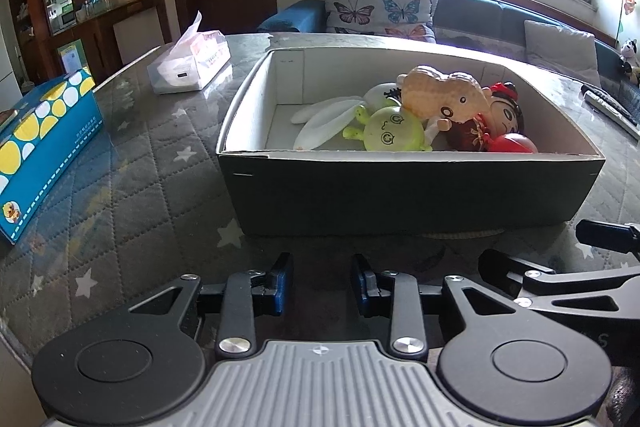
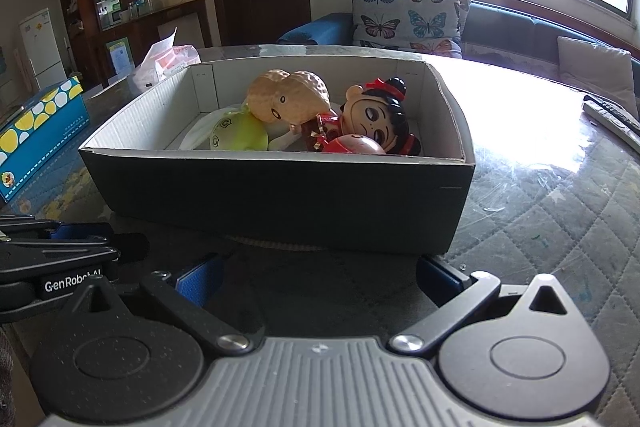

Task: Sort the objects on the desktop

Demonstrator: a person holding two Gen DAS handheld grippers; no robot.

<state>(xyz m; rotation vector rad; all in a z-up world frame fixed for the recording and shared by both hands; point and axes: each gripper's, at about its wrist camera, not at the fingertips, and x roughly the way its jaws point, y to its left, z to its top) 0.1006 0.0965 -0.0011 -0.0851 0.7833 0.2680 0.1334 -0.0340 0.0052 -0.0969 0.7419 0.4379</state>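
1. Left gripper (image 1: 322,285): jaws narrow, a small gap between the blue pads (image 1: 285,281), nothing in it. Parked low over the quilted table cover (image 1: 132,187), just short of the box's near wall.
2. Right gripper (image 2: 318,277): jaws wide, empty, just short of the same wall; the left tool sits close beside it at the frame's left edge.
3. Cardboard box (image 1: 400,195): dark outside, pale inside, open top. Contents, heaped toward one end: peanut figure (image 1: 440,95) on top, green round toy (image 1: 394,133), white rabbit-eared piece (image 1: 332,119), doll in red (image 1: 506,107), red ball-like piece (image 1: 514,143).
4. Loose on the table, well apart from the box: blue spotted carton (image 1: 44,143), tissue pack (image 1: 192,63), remote control (image 2: 612,121) at the far right.
5. Judgement: toys appear sorted already; no toy lies outside.
6. Handling advice: if another item follows, open the left jaws before approaching, lift clear of the box wall, and keep the two tools from fouling each other.
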